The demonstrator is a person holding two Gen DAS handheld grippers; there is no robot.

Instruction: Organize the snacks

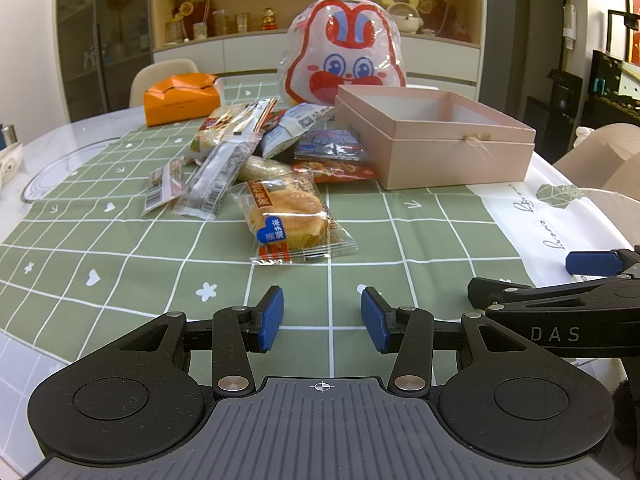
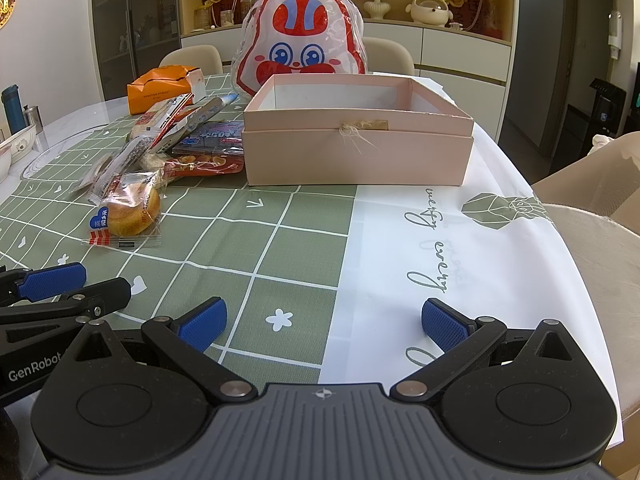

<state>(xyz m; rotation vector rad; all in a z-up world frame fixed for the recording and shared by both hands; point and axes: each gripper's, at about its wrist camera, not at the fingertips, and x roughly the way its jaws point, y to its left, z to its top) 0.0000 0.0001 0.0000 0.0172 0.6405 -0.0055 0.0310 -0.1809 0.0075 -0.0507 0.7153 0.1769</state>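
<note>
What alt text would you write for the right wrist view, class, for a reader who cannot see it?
An open right gripper hovers over a green checked tablecloth, facing an empty pink box. A pile of wrapped snacks lies left of the box, a wrapped bun nearest the camera. A rabbit-face bag stands behind the box.

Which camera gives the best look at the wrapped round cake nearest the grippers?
The left wrist view: the wrapped cake lies near the centre, large and unobstructed. The right wrist view shows it smaller, off at the left.
</note>
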